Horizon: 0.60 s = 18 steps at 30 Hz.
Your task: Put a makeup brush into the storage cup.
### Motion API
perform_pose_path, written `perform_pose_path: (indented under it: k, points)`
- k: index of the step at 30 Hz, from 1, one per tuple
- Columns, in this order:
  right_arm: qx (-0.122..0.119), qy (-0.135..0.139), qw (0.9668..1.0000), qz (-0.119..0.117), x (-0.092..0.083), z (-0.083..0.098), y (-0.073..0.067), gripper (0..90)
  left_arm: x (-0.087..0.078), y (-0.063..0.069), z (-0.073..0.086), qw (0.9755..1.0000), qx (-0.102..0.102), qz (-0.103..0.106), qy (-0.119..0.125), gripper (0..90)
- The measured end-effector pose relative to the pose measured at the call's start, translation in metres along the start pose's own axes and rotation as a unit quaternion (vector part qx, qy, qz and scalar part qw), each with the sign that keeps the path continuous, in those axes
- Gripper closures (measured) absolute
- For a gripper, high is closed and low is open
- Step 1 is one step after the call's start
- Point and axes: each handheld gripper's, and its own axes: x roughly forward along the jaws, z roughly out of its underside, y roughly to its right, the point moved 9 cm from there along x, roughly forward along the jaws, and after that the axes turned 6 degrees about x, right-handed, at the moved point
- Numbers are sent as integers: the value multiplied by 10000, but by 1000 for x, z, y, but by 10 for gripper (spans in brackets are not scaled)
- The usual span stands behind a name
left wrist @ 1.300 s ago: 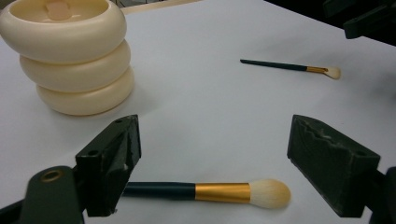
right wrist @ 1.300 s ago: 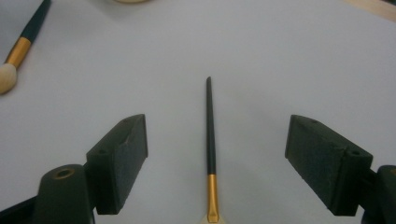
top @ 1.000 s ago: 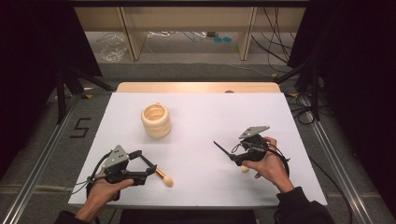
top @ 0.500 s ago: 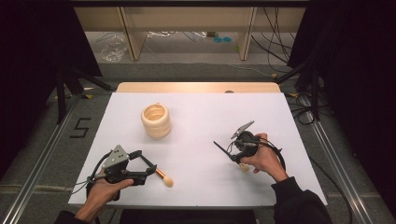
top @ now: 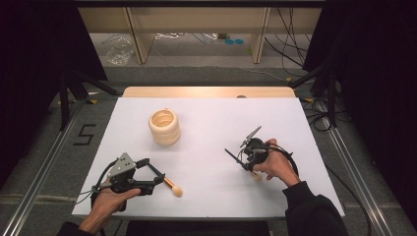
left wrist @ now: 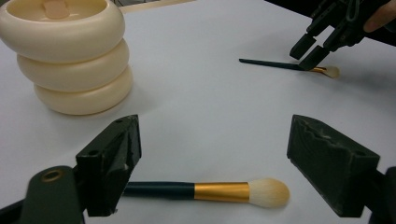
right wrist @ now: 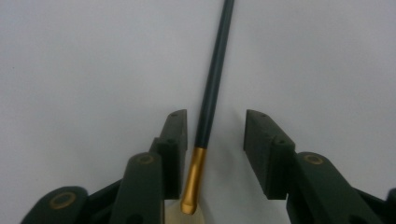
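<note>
The right tool (right wrist: 215, 140) has just been closing around a thin brush (right wrist: 212, 93) with a dark handle and gold ferrule, one pad beside it, the other apart. The left tool (left wrist: 212, 163) gapes over a fluffy-tipped brush (left wrist: 210, 191) lying flat. A ribbed cream holder (top: 164, 127) stands on the smooth white table (top: 216, 118), well apart from both.

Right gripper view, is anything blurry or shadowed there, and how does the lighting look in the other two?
Right gripper view: the brush handle is sharp and casts a soft shadow on the table, while the right gripper close to the lens looks slightly soft. Left gripper view: even light, mild sheen on the holder. High view: the white table is brightly lit against dark surroundings.
</note>
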Motion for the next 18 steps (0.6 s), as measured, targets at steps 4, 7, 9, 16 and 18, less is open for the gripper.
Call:
perform_pose_path:
  k: [4, 7, 9, 16, 18]
  points:
    - [-80, -108, 9999, -92, 2, 1, -2, 691, 0, 0, 0, 9999, -113, -29, 3, 176]
    - [-66, -168, 9998, -86, 3, 2, -1, 715, 0, 0, 0, 9999, -109, -31, 3, 176]
    - [-120, -232, 9996, -51, 3, 2, 0, 726, 0, 0, 0, 9999, -111, -30, 2, 176]
    - [-164, -391, 9990, -118, 2, -3, -1, 767, 0, 0, 0, 9999, -101, -38, 4, 176]
    - [-149, -493, 9986, -144, 5, -1, -1, 777, 0, -1, 0, 9999, -100, -38, 1, 176]
